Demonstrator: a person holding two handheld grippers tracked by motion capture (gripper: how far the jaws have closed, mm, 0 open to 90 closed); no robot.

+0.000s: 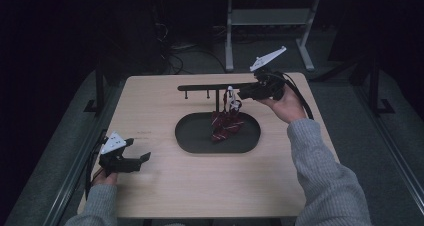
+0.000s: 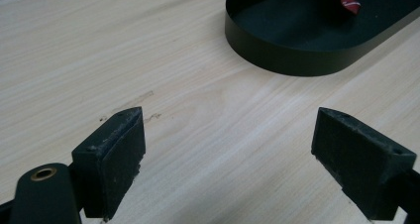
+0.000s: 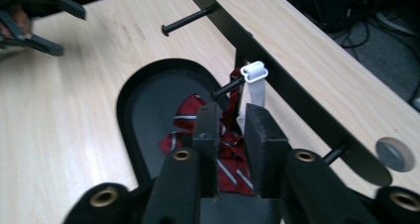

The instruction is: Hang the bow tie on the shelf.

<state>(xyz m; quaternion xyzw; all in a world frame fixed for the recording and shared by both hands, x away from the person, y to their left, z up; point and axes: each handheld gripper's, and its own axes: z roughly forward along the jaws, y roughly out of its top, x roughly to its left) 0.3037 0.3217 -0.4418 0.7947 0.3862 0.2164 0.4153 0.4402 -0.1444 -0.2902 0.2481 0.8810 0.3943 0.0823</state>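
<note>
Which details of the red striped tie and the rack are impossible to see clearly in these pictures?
- Whether the right gripper touches the red striped tie: right gripper view, its own black jaws cover the cloth.
- How the white clip sits on its peg: too small in the high view.
- The tie: left gripper view, cut off by the top edge, behind the tray wall.

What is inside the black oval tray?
A red striped tie lies bunched in the black oval tray, its white strap hooked on a rack peg. The tray floor beneath it is hidden.
</note>
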